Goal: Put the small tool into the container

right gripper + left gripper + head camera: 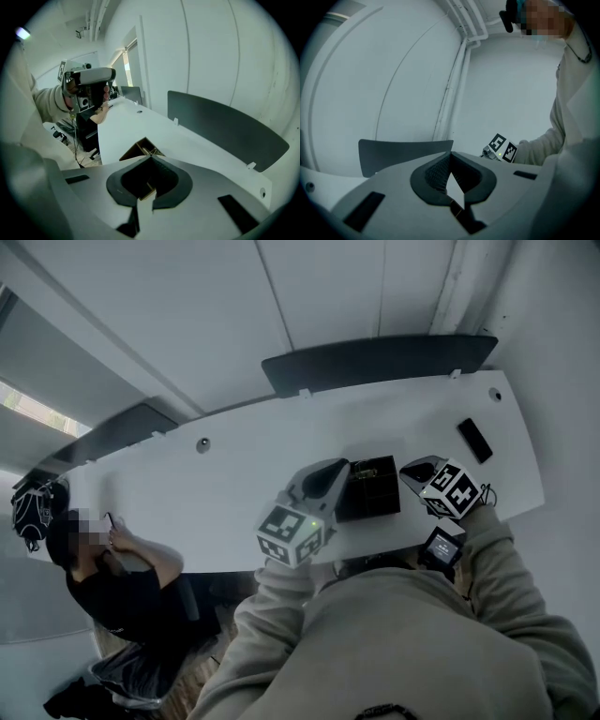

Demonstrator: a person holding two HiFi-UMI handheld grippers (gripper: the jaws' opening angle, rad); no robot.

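A dark open box (pixel 371 487), the container, sits on the white table (pixel 234 465) near its front edge. My left gripper (pixel 335 469) hovers just left of the box and my right gripper (pixel 411 471) just right of it. Both point towards the table. In the left gripper view the jaws meet at the tips (pixel 451 153) with only wall behind them. The right gripper's jaws (pixel 150 158) also meet, and the box (pixel 139 147) shows beyond them with thin items inside. I cannot make out a small tool in either gripper.
A black phone-like slab (pixel 475 440) lies on the table at the far right. Dark partition panels (pixel 375 362) line the table's far edge. A person (pixel 103 563) sits at the table's left end, and a bag (pixel 33 507) hangs nearby.
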